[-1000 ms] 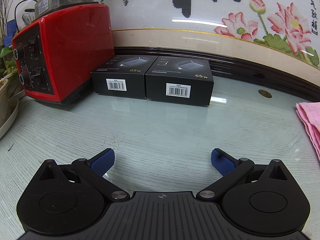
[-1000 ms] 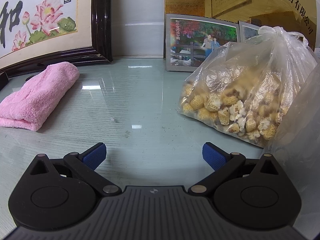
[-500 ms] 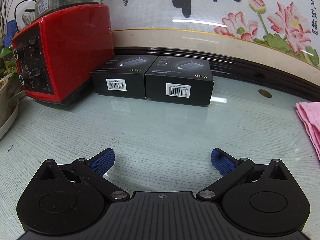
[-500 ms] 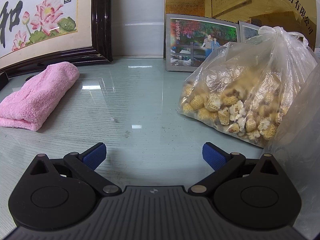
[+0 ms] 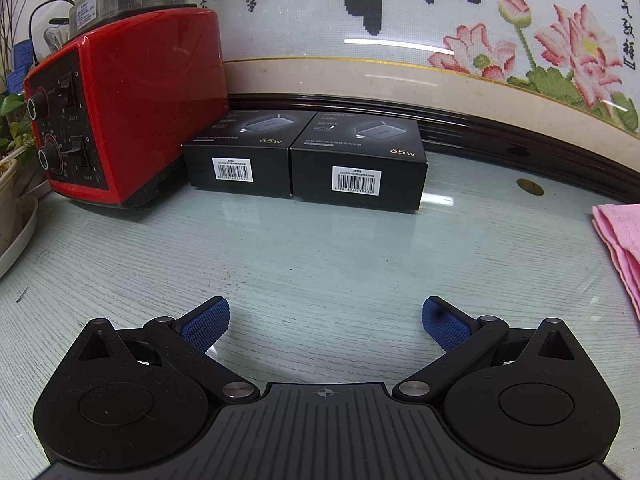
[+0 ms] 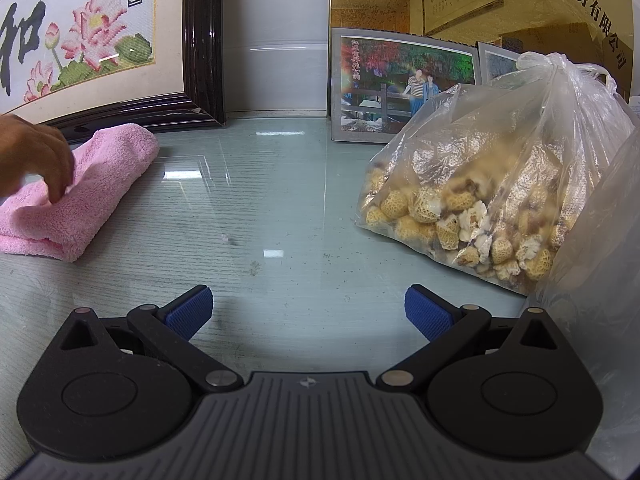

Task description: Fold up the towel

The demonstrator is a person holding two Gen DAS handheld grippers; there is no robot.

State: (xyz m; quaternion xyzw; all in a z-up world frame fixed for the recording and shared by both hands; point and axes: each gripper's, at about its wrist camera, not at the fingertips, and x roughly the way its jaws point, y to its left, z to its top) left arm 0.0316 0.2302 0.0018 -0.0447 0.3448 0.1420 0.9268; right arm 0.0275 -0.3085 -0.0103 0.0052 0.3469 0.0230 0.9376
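A folded pink towel lies on the glass-topped table at the far left of the right wrist view; its edge also shows at the right border of the left wrist view. A bare hand rests its fingers on the towel. My right gripper is open and empty, low over the table, well to the right of the towel. My left gripper is open and empty, low over the table, left of the towel.
A red blender base and two black boxes stand at the back left. A framed embroidery leans behind. A clear bag of dried mushrooms and a framed photo stand to the right. A plant saucer sits at the left edge.
A bare hand has come in from the left and now touches the pink towel. Both grippers have stayed still and open.
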